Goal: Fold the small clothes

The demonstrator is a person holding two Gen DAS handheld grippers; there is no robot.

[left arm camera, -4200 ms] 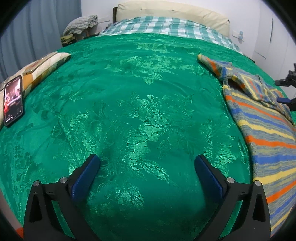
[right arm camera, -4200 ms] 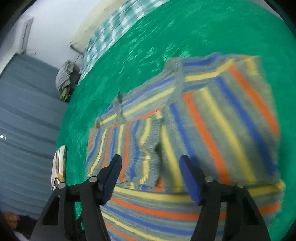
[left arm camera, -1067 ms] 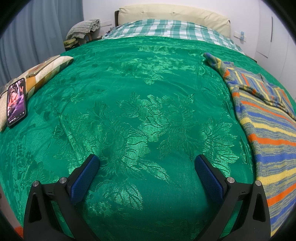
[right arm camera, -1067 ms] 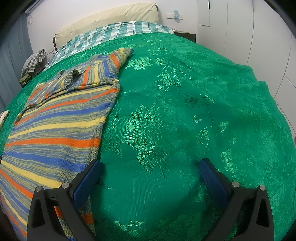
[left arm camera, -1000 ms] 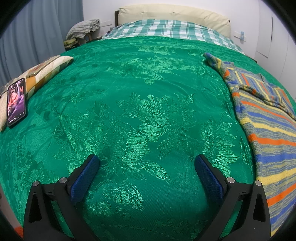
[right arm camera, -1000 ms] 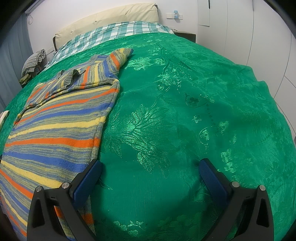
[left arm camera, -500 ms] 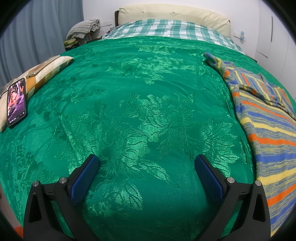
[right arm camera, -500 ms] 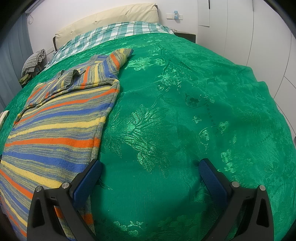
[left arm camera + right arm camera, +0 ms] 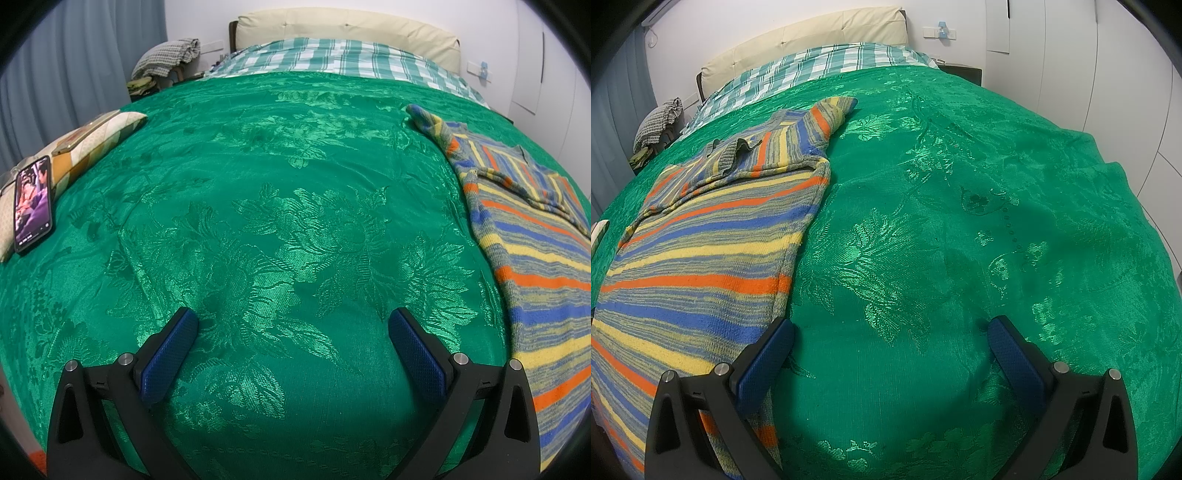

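Note:
A striped knit sweater (image 9: 701,266) in grey, blue, yellow and orange lies flat on the green bedspread (image 9: 942,240), its sleeves folded in across the chest. In the left wrist view the sweater (image 9: 535,258) lies at the right edge. My left gripper (image 9: 291,328) is open and empty, low over bare bedspread (image 9: 277,221) to the left of the sweater. My right gripper (image 9: 892,336) is open and empty; its left finger (image 9: 764,354) stands over the sweater's right edge.
A phone (image 9: 32,203) with a lit screen rests on a patterned pillow (image 9: 92,147) at the bed's left edge. A checked sheet (image 9: 332,59) and cream headboard (image 9: 347,26) are at the far end. White wardrobe doors (image 9: 1108,74) stand on the right.
About four seconds ago my right gripper hovered over the sweater's folded sleeves; it has since drawn back to the sweater's right side. Nothing has moved in the last second.

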